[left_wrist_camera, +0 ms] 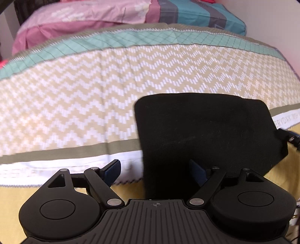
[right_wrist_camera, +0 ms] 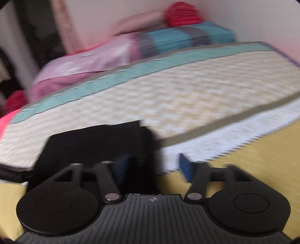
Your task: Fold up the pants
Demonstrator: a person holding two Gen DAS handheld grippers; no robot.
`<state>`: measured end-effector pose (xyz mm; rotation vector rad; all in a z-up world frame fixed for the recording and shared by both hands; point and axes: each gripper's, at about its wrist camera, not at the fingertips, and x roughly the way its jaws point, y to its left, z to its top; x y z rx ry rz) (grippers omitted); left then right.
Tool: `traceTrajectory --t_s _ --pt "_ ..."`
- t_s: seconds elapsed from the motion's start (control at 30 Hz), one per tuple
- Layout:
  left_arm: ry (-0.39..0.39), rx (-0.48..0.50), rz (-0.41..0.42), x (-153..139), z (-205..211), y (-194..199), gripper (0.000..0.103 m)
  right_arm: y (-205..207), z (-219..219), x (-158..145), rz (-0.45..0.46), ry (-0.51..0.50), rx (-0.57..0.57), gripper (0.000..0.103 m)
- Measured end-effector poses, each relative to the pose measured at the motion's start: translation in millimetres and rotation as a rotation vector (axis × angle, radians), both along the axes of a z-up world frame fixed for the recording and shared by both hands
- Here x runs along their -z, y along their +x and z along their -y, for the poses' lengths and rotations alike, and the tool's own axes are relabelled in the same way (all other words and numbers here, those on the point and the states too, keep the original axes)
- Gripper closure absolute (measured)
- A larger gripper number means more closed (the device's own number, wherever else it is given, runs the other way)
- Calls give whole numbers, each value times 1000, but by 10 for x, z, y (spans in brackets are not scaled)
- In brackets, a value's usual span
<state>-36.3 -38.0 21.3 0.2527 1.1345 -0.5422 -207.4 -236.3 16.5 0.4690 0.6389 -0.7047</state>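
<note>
Black pants [left_wrist_camera: 206, 131] lie folded into a compact rectangle on the patterned bedspread [left_wrist_camera: 75, 105]. In the left wrist view my left gripper [left_wrist_camera: 155, 171] is open, its jaws wide apart just short of the near left corner of the pants; the right finger [left_wrist_camera: 196, 171] overlaps the dark cloth. In the blurred right wrist view the pants [right_wrist_camera: 97, 144] lie at the lower left. My right gripper [right_wrist_camera: 152, 168] is open, with its left finger [right_wrist_camera: 121, 166] over the pants' right edge and its right finger [right_wrist_camera: 185, 167] over the bedspread [right_wrist_camera: 187, 90].
Pink and teal pillows [left_wrist_camera: 93, 16] lie at the head of the bed. A red bundle [right_wrist_camera: 181, 14] sits at the far wall. A yellow sheet [left_wrist_camera: 131, 189] covers the near edge. The other gripper's dark tip [left_wrist_camera: 292, 137] shows at the right edge.
</note>
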Motion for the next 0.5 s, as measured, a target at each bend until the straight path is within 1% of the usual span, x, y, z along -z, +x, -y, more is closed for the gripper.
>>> traceTrajectory --t_s 0.1,0.17,0.23,0.3,0.37,0.4,0.5 --pt "39 -13 31 -114 -134 -106 0 -192 -47 -73 12 33 20 30" --pt "85 -23 52 -148 -211 -178 0 -217 -195 -100 -16 52 16 28" --pt "118 -32 66 -167 -290 -251 0 -171 -379 -69 -43 63 -12 23" --pt "129 -46 61 -166 -384 -281 0 -135 -554 -40 -78 59 -37 21" --pt "131 -63 35 -163 -473 -292 0 -60 -697 -5 -118 54 -59 19" --pt "132 -67 23 -209 -503 -316 0 -39 -746 16 -139 51 -70 18" --pt "148 -76 13 -166 -559 -375 0 -8 -878 45 -189 30 -93 16"
